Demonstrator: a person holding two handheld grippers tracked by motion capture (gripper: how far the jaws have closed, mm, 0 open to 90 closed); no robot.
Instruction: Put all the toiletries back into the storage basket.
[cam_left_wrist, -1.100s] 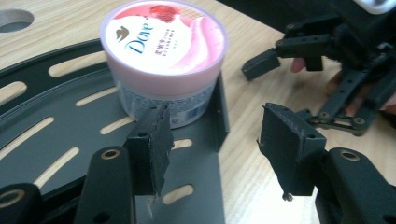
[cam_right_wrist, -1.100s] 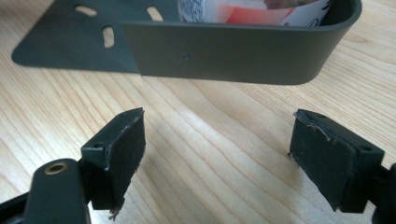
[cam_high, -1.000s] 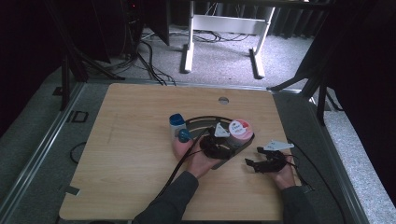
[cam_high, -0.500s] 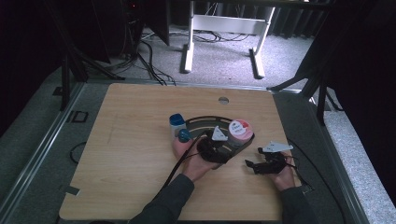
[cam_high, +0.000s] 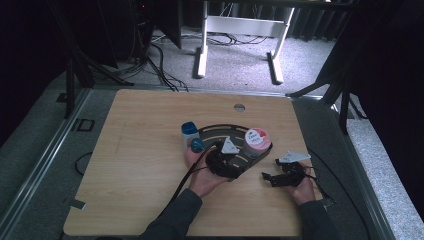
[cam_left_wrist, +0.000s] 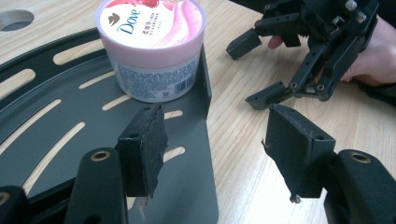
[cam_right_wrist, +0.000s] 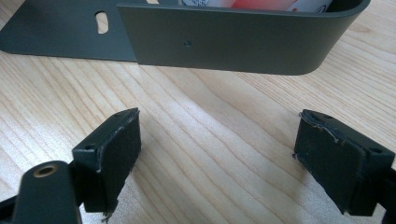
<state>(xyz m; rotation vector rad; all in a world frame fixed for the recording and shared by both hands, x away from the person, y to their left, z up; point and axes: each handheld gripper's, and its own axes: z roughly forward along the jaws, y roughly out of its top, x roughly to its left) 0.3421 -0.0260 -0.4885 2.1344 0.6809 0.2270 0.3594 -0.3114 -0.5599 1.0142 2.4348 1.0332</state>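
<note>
The tub (cam_left_wrist: 152, 49) stands upright at the top centre of the left gripper view, inside the end corner of the tray (cam_left_wrist: 56, 135); in the high view it sits right of centre on the table (cam_high: 140, 150), near the tray's right end. It is a short round plastic pot with a pink-and-white printed lid and a barcode on its pale wall, so it should be stiff, smooth and rather slippery; whether it is full, and so heavy, I cannot tell. The best hold looks to be across its straight side wall below the lid rim, where the pads get two flat-ish faces. The tray is thin dark metal, curved and slotted, with a low upturned lip (cam_right_wrist: 233, 42) that would block a low side approach from outside. The left gripper (cam_left_wrist: 219, 154) rides low over the tray's end, its jaws have just been opening and now stand wide with nothing between them: one pad over the tray floor, the other over bare wood. The right gripper (cam_right_wrist: 219, 163) rests low at the lower right of the high view, jaws spread wide and empty above the wood grain, just short of the tray's lip. At the tray's left end in the high view stand a small jar (cam_high: 189, 131) with a blue lid and, just below it, a blue cap (cam_high: 197, 145), small and blurred there.
</note>
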